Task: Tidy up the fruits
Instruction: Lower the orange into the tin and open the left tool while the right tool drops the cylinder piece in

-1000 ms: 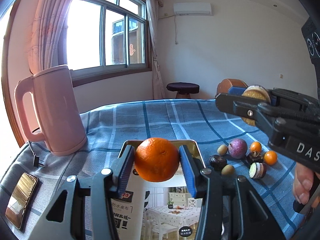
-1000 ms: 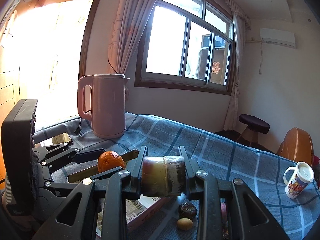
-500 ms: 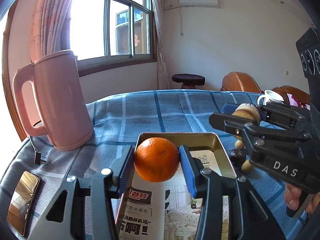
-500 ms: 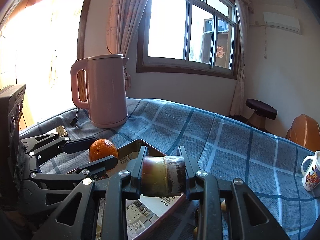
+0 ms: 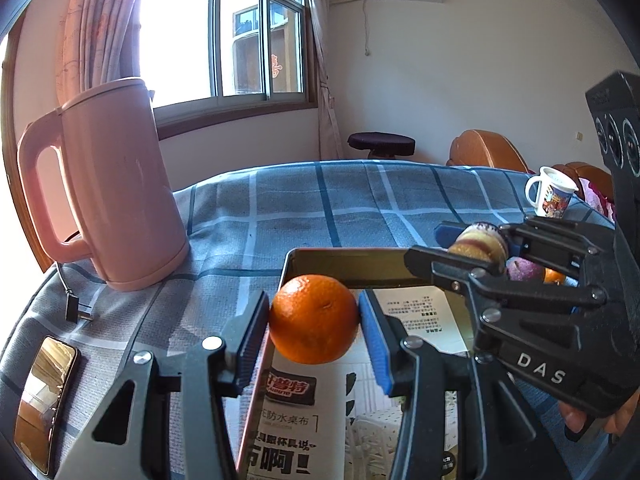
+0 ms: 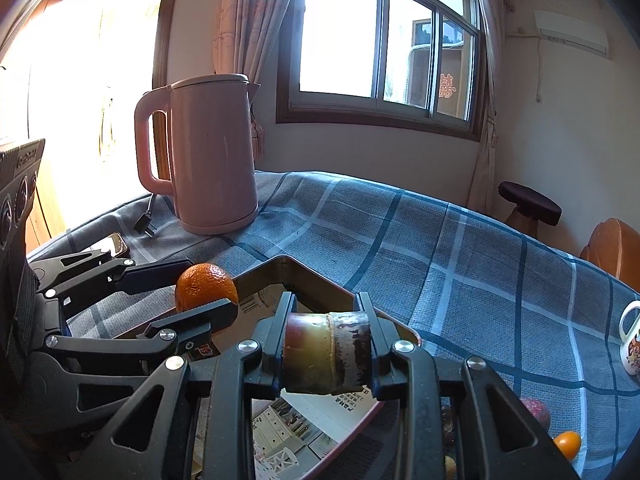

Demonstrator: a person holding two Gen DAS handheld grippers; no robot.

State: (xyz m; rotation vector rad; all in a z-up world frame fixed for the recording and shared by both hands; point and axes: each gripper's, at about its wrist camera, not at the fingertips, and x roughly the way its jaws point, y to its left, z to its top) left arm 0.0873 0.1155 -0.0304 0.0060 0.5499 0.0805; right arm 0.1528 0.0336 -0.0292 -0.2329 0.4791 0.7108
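My left tongs (image 5: 314,320) clamp orange (image 5: 314,319); my right tongs (image 6: 327,350) clamp sugarcane piece (image 6: 327,354), both above tray (image 5: 352,264).

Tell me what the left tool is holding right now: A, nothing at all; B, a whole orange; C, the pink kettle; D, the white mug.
B: the left tool is shut on the orange, gripped between its blue pads above the tray; the mug and kettle stand on the tablecloth.
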